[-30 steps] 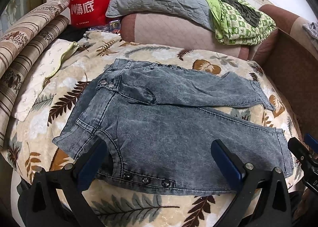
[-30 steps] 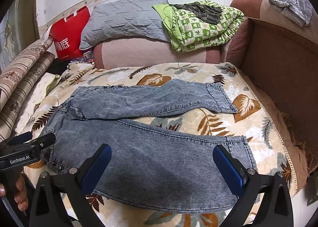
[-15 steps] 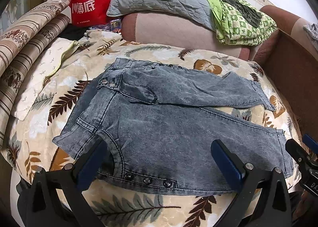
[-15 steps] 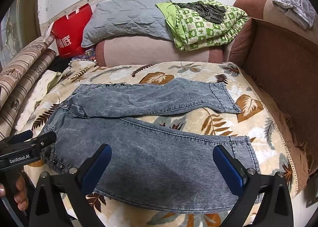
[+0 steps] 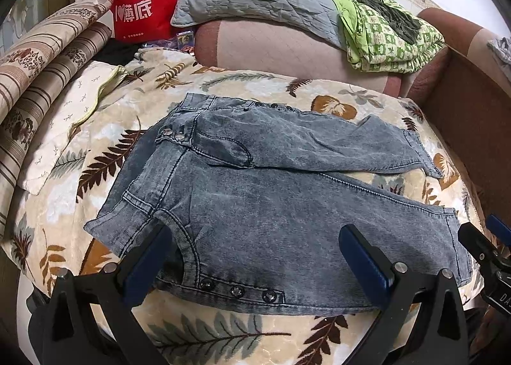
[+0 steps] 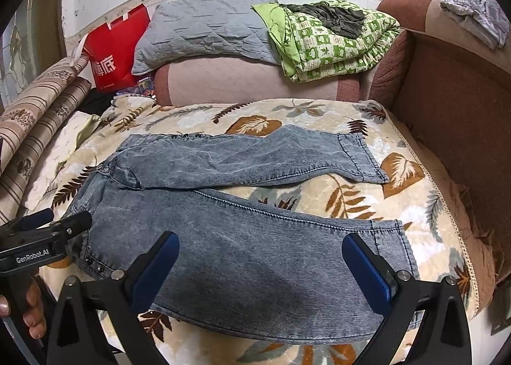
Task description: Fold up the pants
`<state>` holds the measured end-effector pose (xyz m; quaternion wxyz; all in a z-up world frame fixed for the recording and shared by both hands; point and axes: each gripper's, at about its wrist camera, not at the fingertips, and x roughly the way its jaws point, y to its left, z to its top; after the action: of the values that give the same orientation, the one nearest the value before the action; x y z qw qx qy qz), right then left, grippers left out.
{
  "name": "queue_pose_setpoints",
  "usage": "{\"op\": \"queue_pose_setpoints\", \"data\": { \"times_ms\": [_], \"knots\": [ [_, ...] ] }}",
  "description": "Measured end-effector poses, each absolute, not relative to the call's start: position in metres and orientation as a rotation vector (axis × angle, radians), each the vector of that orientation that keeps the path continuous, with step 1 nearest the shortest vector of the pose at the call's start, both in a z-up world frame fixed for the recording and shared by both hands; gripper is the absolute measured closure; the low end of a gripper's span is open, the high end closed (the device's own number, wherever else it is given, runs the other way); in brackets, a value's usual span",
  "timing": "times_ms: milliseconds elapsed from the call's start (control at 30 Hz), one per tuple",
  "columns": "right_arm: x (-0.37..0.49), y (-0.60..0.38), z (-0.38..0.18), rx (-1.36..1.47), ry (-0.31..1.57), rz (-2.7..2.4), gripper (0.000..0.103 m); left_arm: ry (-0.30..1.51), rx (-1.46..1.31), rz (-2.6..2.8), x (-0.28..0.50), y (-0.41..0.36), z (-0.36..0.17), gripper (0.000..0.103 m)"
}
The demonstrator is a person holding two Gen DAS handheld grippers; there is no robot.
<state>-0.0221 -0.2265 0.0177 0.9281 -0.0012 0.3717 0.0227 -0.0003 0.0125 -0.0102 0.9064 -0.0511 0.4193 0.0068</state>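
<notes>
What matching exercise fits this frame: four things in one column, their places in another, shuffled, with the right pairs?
Things:
1. pants
2. red bag
3. green checked quilt
4. grey pillow

Places:
A. on the sofa back, right of the pillow
B. spread flat on the leaf-print blanket
C. against the wall, left of the pillow
D. on the sofa back, between bag and quilt

Pairs: 1-B, 2-C, 3-A, 4-D

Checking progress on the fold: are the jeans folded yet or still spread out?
Spread out. The jeans lie flat on the leaf-print blanket, both legs apart and side by side, neither laid over the other.
</notes>
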Motion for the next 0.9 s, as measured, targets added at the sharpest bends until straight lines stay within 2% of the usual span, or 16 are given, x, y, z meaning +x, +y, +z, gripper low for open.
{"op": "queue_pose_setpoints", "data": {
  "times_ms": [733,900],
  "knots": [
    [-0.02,-0.225,0.014,0.006,0.767,0.055,0.0,0.871,-0.121,0.008,0.0,0.018,-0.012,0.0],
    [-0.021,-0.248,-0.015,0.205,0.891,0.114,0.0,0.893,-0.219,0.098,-0.004,0.065,-0.033,0.0]
  ]
}}
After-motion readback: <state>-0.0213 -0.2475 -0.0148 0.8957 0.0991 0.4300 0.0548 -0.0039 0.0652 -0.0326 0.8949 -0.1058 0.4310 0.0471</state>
